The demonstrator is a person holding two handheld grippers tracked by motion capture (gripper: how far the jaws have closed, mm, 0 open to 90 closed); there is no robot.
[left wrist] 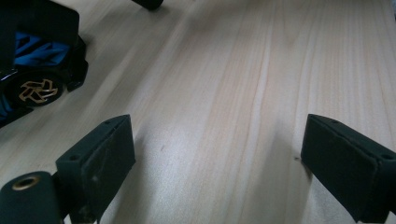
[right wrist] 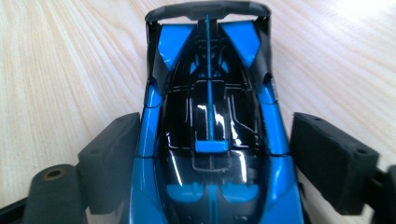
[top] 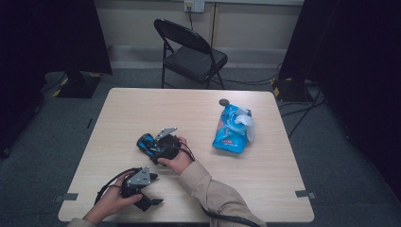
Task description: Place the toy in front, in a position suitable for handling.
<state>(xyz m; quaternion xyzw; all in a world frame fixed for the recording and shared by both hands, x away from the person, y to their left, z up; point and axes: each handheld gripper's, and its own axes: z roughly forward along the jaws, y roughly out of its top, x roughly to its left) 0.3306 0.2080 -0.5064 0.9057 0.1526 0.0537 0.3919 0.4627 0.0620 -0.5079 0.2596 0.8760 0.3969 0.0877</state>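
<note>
A blue and black toy car (right wrist: 210,102) lies on the pale wooden table (top: 142,104), left of its middle, also as the car (top: 145,142) in the high view. My right gripper (right wrist: 215,158) straddles its body lengthwise. The left pad (right wrist: 112,158) rests against the car's side, and a thin gap shows at the right pad (right wrist: 327,158), so the jaws stand open around it. Nearer the front edge, my left gripper (top: 152,201) is held open over bare wood (left wrist: 215,158). One gold-spoked wheel (left wrist: 38,89) of the car appears at the left of the left gripper view.
A blue snack bag (top: 231,128) with a torn white top lies right of centre. A small dark round object (top: 223,101) sits just behind it. A black folding chair (top: 189,52) stands beyond the far edge. Grey tape marks (top: 306,193) sit near the front corners.
</note>
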